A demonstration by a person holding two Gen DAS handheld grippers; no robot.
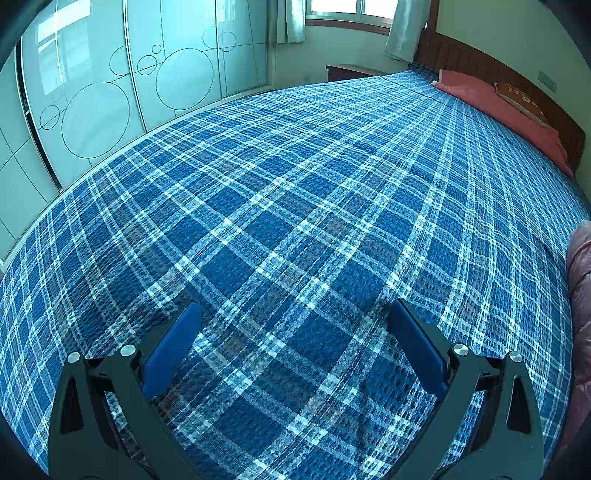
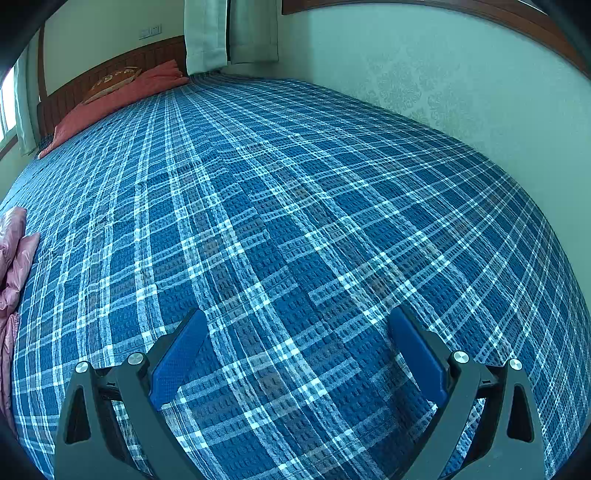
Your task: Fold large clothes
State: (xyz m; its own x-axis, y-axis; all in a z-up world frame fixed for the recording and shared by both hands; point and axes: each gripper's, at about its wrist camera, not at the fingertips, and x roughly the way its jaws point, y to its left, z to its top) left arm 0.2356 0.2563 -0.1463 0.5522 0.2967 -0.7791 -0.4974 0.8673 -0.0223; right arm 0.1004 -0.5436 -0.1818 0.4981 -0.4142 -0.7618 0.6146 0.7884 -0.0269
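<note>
A shiny pink padded garment (image 1: 580, 295) lies at the right edge of the left wrist view, and the same pink garment (image 2: 13, 266) shows crumpled at the left edge of the right wrist view. It rests on a bed with a blue plaid cover (image 1: 295, 184). My left gripper (image 1: 295, 314) hovers open over bare cover, well left of the garment. My right gripper (image 2: 297, 321) is open too, above the plaid cover (image 2: 295, 221), well right of the garment. Nothing sits between either pair of blue pads.
A red pillow (image 1: 498, 107) and a patterned cushion (image 1: 521, 99) lie by the wooden headboard (image 1: 480, 62). Glass wardrobe doors (image 1: 110, 92) line the bed's left side. A papered wall (image 2: 461, 85) runs along the right side, with curtains (image 2: 221, 33) at the far corner.
</note>
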